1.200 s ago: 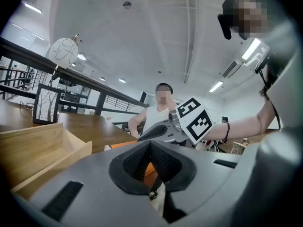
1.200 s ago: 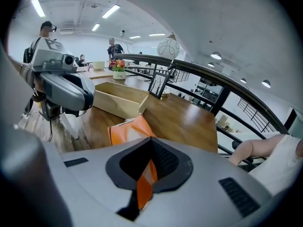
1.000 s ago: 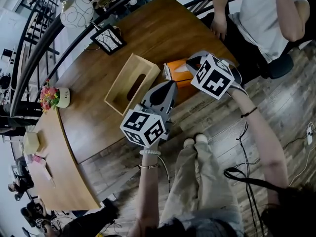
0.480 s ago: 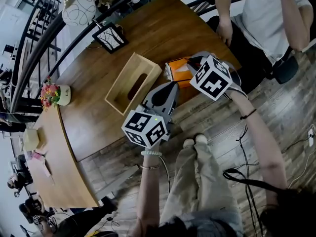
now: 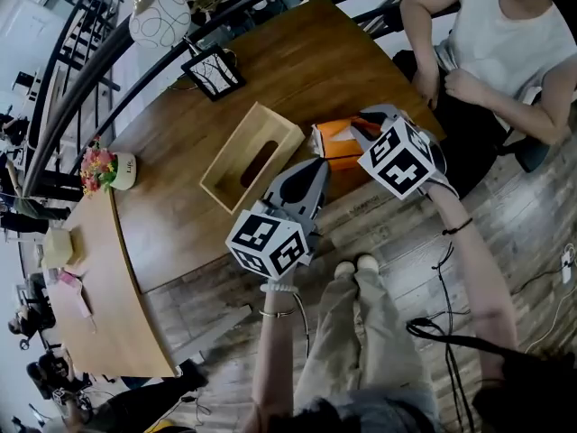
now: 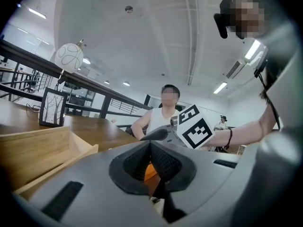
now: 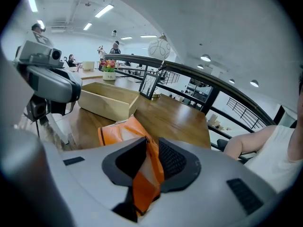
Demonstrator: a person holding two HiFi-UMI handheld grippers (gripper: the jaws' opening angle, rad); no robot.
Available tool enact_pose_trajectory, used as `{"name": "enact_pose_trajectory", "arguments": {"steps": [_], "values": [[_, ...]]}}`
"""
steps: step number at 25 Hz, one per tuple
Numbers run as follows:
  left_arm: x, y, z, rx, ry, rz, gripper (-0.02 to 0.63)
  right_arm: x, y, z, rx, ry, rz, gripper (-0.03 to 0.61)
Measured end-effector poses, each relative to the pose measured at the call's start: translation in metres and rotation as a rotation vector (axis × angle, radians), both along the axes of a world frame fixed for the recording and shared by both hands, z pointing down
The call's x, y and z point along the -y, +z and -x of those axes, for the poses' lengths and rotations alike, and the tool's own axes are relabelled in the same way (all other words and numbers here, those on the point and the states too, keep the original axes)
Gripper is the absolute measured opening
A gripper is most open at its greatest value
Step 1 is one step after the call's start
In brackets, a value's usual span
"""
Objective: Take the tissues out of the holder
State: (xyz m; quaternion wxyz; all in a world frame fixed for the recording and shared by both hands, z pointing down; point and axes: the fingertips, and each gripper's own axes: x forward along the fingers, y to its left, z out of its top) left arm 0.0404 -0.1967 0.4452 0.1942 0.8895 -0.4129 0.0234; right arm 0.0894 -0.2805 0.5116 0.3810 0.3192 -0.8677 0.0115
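The orange tissue pack lies outside the wooden holder, just beside it, pinched in the right claw; the left claw is closed on nothing, so little seems left to do

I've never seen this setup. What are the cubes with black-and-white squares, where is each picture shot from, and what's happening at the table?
There is no robot here. A person holds a two-jaw gripper in each hand, and the marker cubes are part of those grippers. The top-down picture comes from a camera on the person's head. The other two come from cameras riding on each gripper, looking along its jaws. On the table stands a wooden holder, with an orange tissue pack beside it, already out. The right gripper is pinching the pack. The left gripper has its jaws together and appears to hold nothing.
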Motion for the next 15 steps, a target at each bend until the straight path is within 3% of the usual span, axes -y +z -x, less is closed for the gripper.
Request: {"name": "enact_pose_trajectory", "arguments": {"steps": [9,13,15], "values": [[-0.001,-0.008,0.011,0.003,-0.024,-0.016,0.008,-0.009,-0.011,-0.003,-0.017,-0.074,0.014,0.074],[-0.002,-0.014,0.015,-0.004,-0.042,-0.032,0.008,-0.011,-0.026,-0.005,0.094,-0.034,0.026,0.074],[-0.004,-0.018,0.016,-0.008,-0.049,-0.040,0.008,-0.012,-0.039,-0.004,0.226,0.028,0.056,0.074]]}}
